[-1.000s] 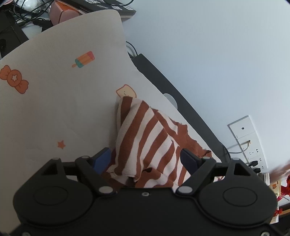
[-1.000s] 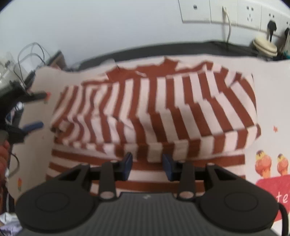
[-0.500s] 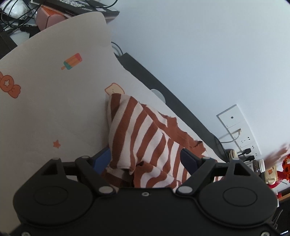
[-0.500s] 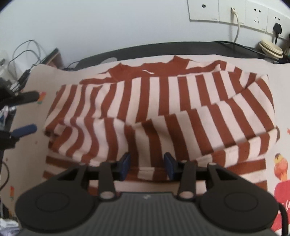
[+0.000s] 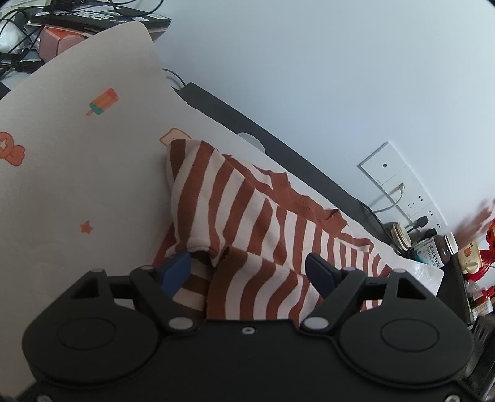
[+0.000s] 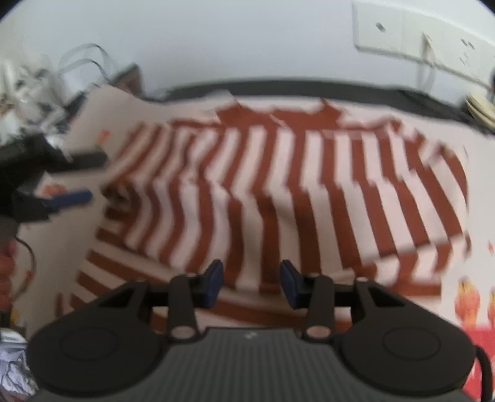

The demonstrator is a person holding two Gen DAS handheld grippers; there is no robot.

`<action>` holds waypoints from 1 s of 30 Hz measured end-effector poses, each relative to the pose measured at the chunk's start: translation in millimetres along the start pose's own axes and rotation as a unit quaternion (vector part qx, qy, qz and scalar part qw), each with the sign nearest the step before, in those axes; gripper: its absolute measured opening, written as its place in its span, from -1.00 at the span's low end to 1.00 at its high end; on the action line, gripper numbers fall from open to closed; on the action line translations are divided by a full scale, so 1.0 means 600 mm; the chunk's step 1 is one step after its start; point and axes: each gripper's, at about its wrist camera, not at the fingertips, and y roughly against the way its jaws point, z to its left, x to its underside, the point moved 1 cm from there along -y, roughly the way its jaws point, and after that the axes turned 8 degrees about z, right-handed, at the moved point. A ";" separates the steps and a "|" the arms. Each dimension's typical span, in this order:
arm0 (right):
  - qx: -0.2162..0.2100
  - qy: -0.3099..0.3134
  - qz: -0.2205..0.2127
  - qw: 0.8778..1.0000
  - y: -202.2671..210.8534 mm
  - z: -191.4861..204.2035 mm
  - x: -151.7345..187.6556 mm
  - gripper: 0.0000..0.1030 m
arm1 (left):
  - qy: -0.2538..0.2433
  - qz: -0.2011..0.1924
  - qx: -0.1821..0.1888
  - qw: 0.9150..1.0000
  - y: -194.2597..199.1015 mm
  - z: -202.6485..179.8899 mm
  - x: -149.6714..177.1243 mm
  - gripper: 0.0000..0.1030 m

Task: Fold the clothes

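A rust-and-white striped shirt (image 5: 247, 216) lies folded over itself on a cream printed cloth (image 5: 77, 170). My left gripper (image 5: 247, 269) is open at the shirt's left end, its blue fingers on either side of a bunched fold that sags between them. In the blurred right wrist view the shirt (image 6: 278, 191) spans the middle, collar at the far side. My right gripper (image 6: 251, 283) is open at the near edge of the folded layer, fingers apart with cloth between them. The left gripper also shows in that view (image 6: 74, 179), at the shirt's left end.
A dark table edge (image 5: 278, 148) runs along the white wall. Wall sockets (image 5: 399, 191) and jars (image 5: 433, 250) stand at the right end. Cables and boxes (image 5: 62, 27) clutter the far left. Printed figures (image 6: 467, 303) mark the cloth at the right.
The upper layer has been carried over toward the collar and laid down. The left gripper has shifted along the shirt's end. The right gripper's fingers have spread slightly.
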 end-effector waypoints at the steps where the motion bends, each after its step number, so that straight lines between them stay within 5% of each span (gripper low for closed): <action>1: -0.003 0.016 -0.010 1.000 0.001 0.005 -0.012 -0.23 | 0.003 -0.004 -0.002 1.000 0.004 0.002 -0.001 0.58; 5: -0.036 0.083 -0.045 0.995 -0.019 0.038 -0.059 -0.21 | 0.007 -0.025 -0.013 1.000 0.021 0.014 -0.007 0.58; 7: -0.046 0.118 -0.046 0.991 -0.043 0.061 -0.075 0.13 | 0.004 -0.032 -0.018 0.999 0.028 0.019 -0.011 0.58; 9: -0.057 0.151 -0.044 0.986 -0.067 0.080 -0.090 0.18 | -0.010 -0.041 -0.026 0.999 0.037 0.023 -0.013 0.58; 11: -0.067 0.162 -0.024 0.984 -0.092 0.083 -0.102 0.08 | -0.049 -0.053 -0.045 0.996 0.045 0.017 -0.009 0.59; 13: -0.079 0.166 -0.010 0.983 -0.098 0.079 -0.101 -0.71 | -0.090 -0.057 -0.052 0.993 0.049 0.010 -0.002 0.60; 14: -0.087 0.165 -0.009 0.983 -0.096 0.075 -0.101 -0.83 | -0.109 -0.053 -0.043 0.992 0.047 0.007 0.002 0.60; 19: -0.134 0.157 -0.028 0.978 -0.065 0.047 -0.099 -0.86 | -0.164 -0.016 0.016 0.986 0.025 0.004 0.009 0.61; 24: -0.141 0.167 -0.061 0.974 -0.022 0.024 -0.097 -0.86 | -0.197 0.014 0.034 0.980 -0.005 -0.003 0.003 0.61; 28: -0.108 0.142 -0.072 0.981 -0.017 0.007 -0.104 -0.87 | -0.210 0.026 0.032 0.977 -0.024 -0.016 0.014 0.61; 30: -0.053 0.116 -0.084 0.988 -0.029 -0.004 -0.113 -0.84 | -0.200 0.026 0.029 0.979 -0.030 -0.016 0.015 0.61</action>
